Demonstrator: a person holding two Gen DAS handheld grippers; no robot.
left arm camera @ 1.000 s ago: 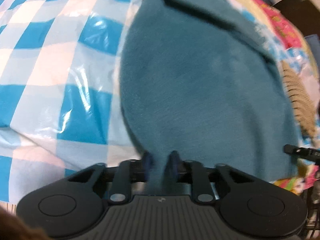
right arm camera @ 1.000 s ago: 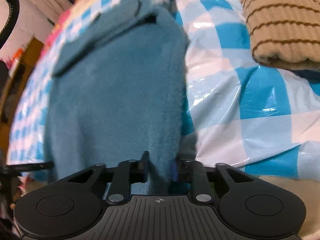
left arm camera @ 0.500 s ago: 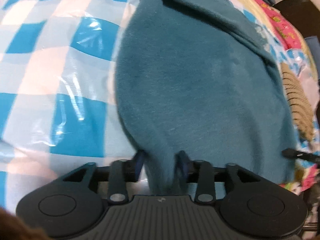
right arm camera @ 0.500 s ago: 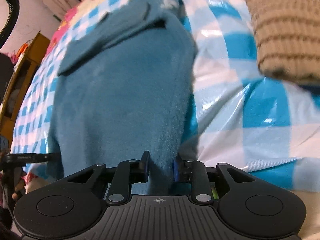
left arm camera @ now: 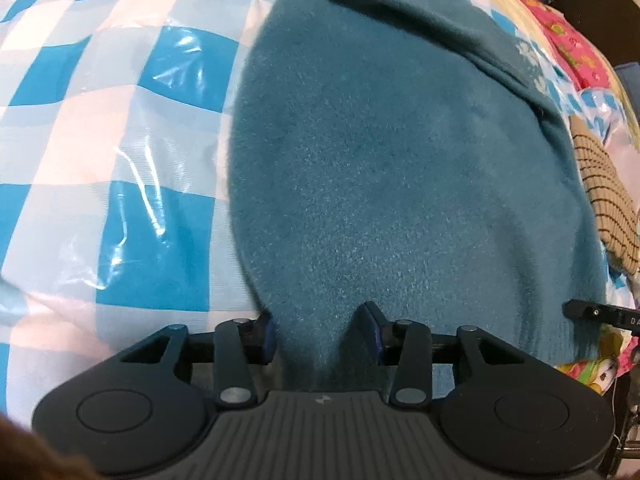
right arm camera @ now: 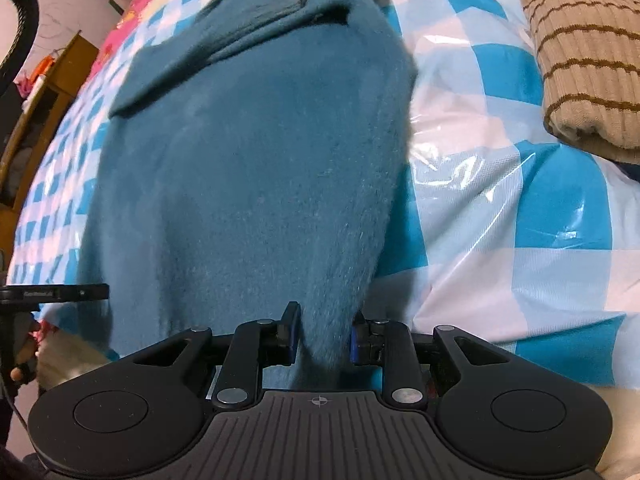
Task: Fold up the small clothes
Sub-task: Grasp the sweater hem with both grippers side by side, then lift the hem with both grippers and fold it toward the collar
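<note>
A teal fleece garment (left arm camera: 400,152) lies on a blue-and-white checked cover, with a folded sleeve across its far end. My left gripper (left arm camera: 320,330) stands at its near left corner with the jaws spread apart; cloth still lies between them. The same garment (right arm camera: 248,168) fills the right wrist view. My right gripper (right arm camera: 324,334) is at the near right corner, its jaws parted a little, with a tuft of fleece between them.
A folded beige sweater with brown stripes (right arm camera: 584,48) lies to the right, also in the left wrist view (left arm camera: 604,196). The checked cover (left arm camera: 100,120) is under shiny plastic. A wooden shelf (right arm camera: 44,92) stands at far left. The other gripper's tip (left arm camera: 600,312) shows at the right edge.
Both grippers opened: the left jaws spread wide, the right jaws parted slightly. The garment's near edge has settled down onto the cover.
</note>
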